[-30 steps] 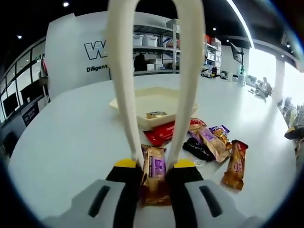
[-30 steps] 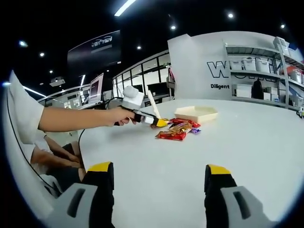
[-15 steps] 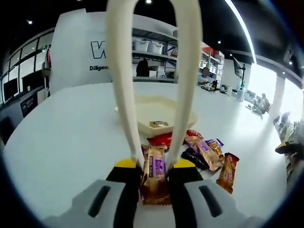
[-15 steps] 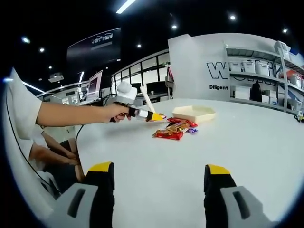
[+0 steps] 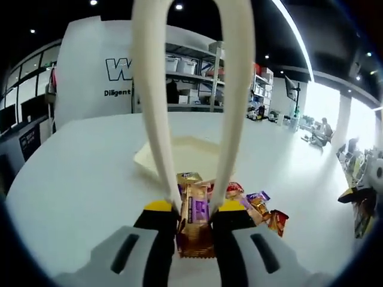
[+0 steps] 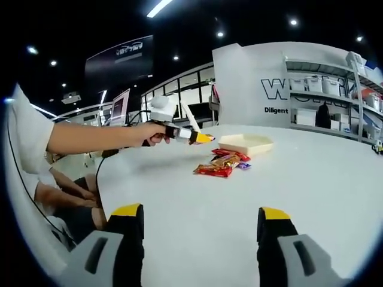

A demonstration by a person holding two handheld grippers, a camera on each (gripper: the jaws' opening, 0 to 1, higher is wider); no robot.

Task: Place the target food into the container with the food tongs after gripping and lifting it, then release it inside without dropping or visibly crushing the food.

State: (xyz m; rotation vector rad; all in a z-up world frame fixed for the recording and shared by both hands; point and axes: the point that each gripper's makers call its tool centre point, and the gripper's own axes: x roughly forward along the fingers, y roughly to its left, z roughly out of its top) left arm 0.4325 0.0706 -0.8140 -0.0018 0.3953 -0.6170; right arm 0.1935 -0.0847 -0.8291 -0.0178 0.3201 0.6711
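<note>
- The left gripper (image 5: 192, 216) held the tongs (image 5: 157, 119), its fingers (image 5: 159, 210) clamped on the tong arms.
- A bar (image 5: 194, 224) in a gold-and-purple wrapper sat pinched between the tong arms at the fingers.
- Compared with a second ago, the left gripper (image 6: 200, 138) stood higher above the counter (image 6: 311, 173), and the tray (image 5: 149, 158) lay closer beneath the tongs.
- Judgement: the lift was done; carrying over the tray and release remained.
- The other snacks (image 6: 222, 164) lay on the counter just beside the tray (image 6: 246, 142).
- The right gripper (image 6: 200, 222) hung idle over the counter, fingers (image 6: 127, 220) apart and holding nothing.
</note>
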